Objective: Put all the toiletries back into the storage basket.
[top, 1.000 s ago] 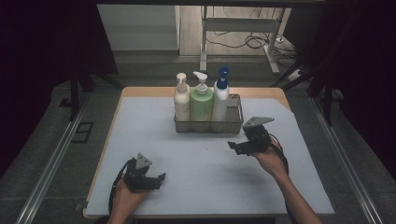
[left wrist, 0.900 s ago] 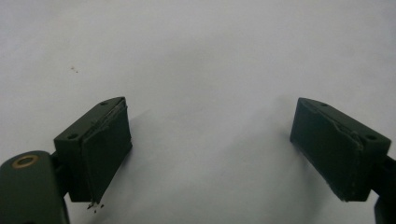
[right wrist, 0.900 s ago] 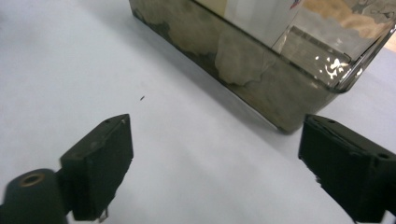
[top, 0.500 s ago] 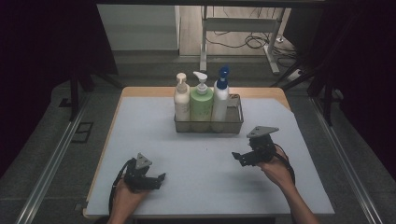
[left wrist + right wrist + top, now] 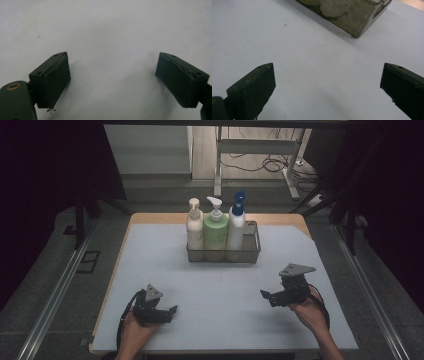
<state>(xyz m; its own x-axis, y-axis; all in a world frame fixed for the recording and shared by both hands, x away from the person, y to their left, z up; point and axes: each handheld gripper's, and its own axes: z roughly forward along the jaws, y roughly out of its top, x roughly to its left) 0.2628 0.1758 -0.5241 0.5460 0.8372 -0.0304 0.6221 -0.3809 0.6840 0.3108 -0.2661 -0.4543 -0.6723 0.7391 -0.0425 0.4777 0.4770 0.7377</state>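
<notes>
The wire basket [image 5: 223,251] with its three upright bottles, a cream pump bottle [image 5: 194,226], a green pump bottle [image 5: 215,227] and a white spray bottle [image 5: 236,224], stands at the far middle of the pale mat [image 5: 150,255]; its long axis runs from nine to three o'clock across the table. From the right gripper [image 5: 270,297] the basket lies at about eleven o'clock, well apart; from the left gripper [image 5: 167,312] it lies at about one o'clock, a little farther off, so the right hand is the nearer. In the right gripper view the basket's corner [image 5: 357,30] sits at twelve o'clock ahead of jaws that have just been opening and stand wide with nothing between them; the left jaws stand wide and empty over bare mat. Against the earlier frames, the right gripper has drawn back from beside the basket's right end toward the near edge; the left has kept its place.
</notes>
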